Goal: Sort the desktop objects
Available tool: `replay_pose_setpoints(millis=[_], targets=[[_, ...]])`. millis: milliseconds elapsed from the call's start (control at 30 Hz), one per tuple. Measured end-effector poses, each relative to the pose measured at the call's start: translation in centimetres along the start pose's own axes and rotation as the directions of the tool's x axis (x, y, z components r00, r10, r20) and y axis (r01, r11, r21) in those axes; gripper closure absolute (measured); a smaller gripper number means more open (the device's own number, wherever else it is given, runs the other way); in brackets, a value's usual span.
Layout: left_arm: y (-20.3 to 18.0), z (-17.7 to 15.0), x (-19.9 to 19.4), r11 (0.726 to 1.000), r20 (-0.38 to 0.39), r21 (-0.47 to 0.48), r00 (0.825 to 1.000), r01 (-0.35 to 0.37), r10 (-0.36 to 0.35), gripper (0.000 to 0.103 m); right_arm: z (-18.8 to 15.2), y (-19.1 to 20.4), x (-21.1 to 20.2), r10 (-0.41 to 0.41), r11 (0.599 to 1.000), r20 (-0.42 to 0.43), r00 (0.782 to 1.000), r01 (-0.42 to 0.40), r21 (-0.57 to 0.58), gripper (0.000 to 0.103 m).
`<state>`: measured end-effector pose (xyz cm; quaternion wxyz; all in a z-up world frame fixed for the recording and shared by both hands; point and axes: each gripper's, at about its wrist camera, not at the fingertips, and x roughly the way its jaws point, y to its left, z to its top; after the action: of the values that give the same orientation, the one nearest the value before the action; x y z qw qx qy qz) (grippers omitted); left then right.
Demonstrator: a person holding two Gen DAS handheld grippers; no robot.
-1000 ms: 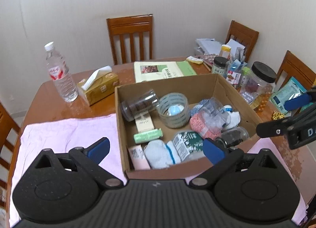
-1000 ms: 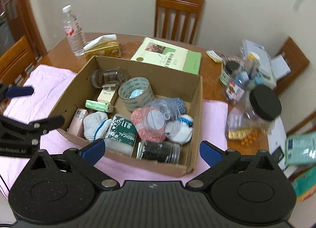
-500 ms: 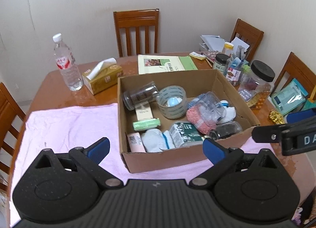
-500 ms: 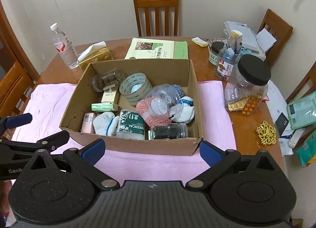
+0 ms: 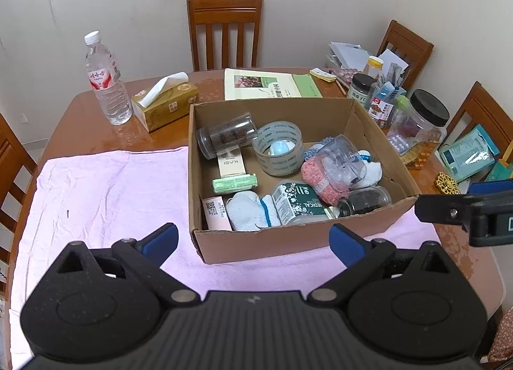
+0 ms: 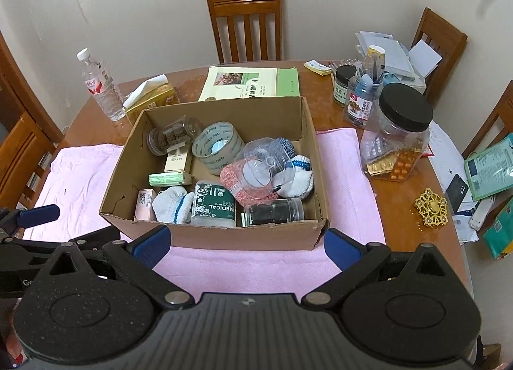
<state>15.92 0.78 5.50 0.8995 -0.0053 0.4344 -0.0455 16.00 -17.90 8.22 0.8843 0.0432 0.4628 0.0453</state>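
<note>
An open cardboard box (image 5: 282, 242) (image 6: 221, 237) stands on a pink cloth (image 5: 102, 184) (image 6: 346, 177). In it lie a tape roll (image 5: 279, 149) (image 6: 218, 145), two dark-filled jars (image 5: 224, 139) (image 5: 365, 200), a clear plastic cup (image 6: 266, 161), a green medical swab tub (image 6: 213, 206), small cartons and knitted items. My left gripper (image 5: 253, 238) is open and empty, held above the box's near wall. My right gripper (image 6: 245, 245) is open and empty, also over the near wall.
On the brown table stand a water bottle (image 5: 104, 81), a tissue box (image 5: 163, 102), a green book (image 5: 269, 85), a black-lidded jar of pill packs (image 6: 397, 133), small bottles (image 6: 362, 97), a gold ornament (image 6: 431, 206) and packets at right. Wooden chairs (image 5: 224, 30) surround it.
Both grippers have drawn back and up from the box, so it looks smaller and farther. Both stayed open and empty. Nothing in the box moved.
</note>
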Motion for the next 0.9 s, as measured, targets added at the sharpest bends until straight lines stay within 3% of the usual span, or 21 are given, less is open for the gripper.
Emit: replay_pose_setpoints(millis=[900], targets=[[0.07, 0.33, -0.51, 1.000, 0.012, 0.015, 1.000, 0.003, -0.003, 0.003, -0.34, 0.59, -0.32, -0.016, 1.000, -0.014, 1.000, 0.016, 0.003, 0.000]])
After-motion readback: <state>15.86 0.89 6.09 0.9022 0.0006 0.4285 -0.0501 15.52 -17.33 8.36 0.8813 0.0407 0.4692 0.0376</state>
